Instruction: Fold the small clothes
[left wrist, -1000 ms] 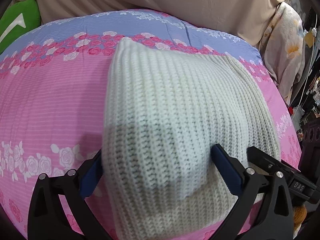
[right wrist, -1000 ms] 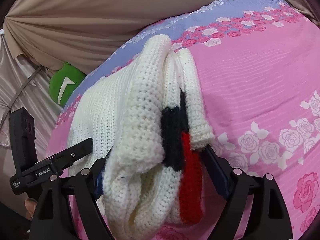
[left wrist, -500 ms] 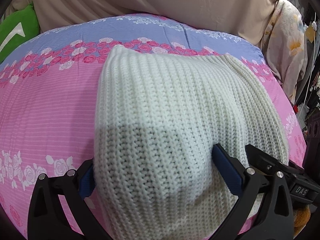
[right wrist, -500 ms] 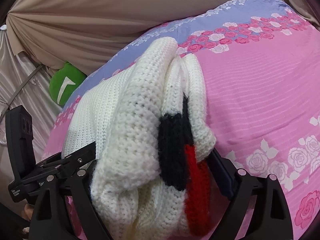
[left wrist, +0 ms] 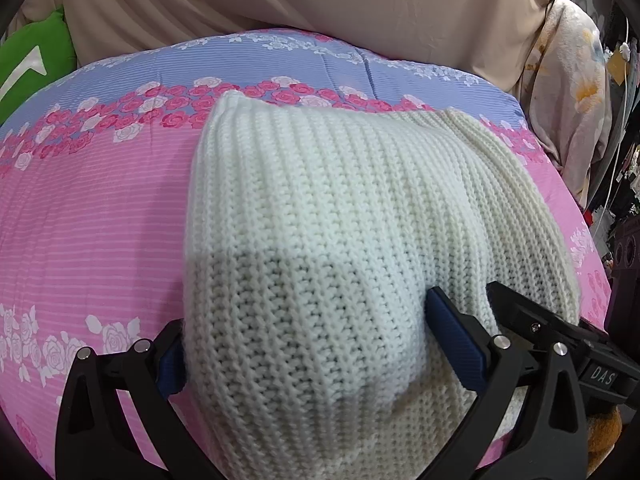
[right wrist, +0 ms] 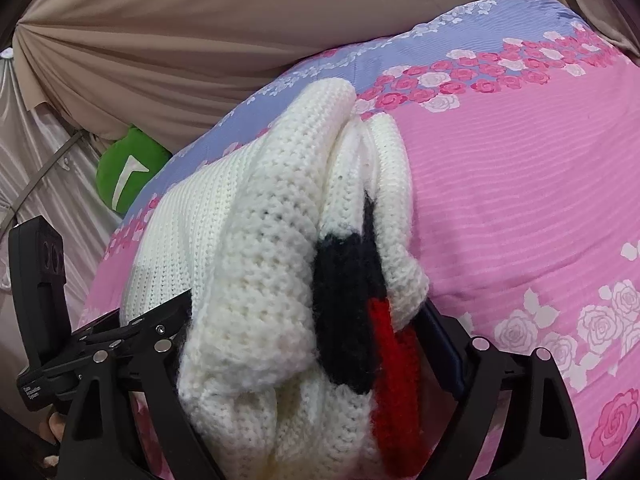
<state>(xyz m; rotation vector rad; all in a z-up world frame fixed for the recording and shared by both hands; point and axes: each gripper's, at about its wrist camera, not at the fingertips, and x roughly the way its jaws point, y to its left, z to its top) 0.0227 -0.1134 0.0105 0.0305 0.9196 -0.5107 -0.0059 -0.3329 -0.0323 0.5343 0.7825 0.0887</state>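
Left wrist view shows the left gripper (left wrist: 308, 344) clenched on a bunched edge of the cream knit sweater (left wrist: 360, 240), which drapes over the pink floral bedspread (left wrist: 100, 220). Compared with a second ago, the sweater fills more of the view and its far edge sits lower on the rose border, so the fold seems to be travelling forward. Right wrist view shows the right gripper (right wrist: 316, 344) grasping the stacked layers with the black-and-red trim (right wrist: 360, 320), now nearer the left gripper's body.
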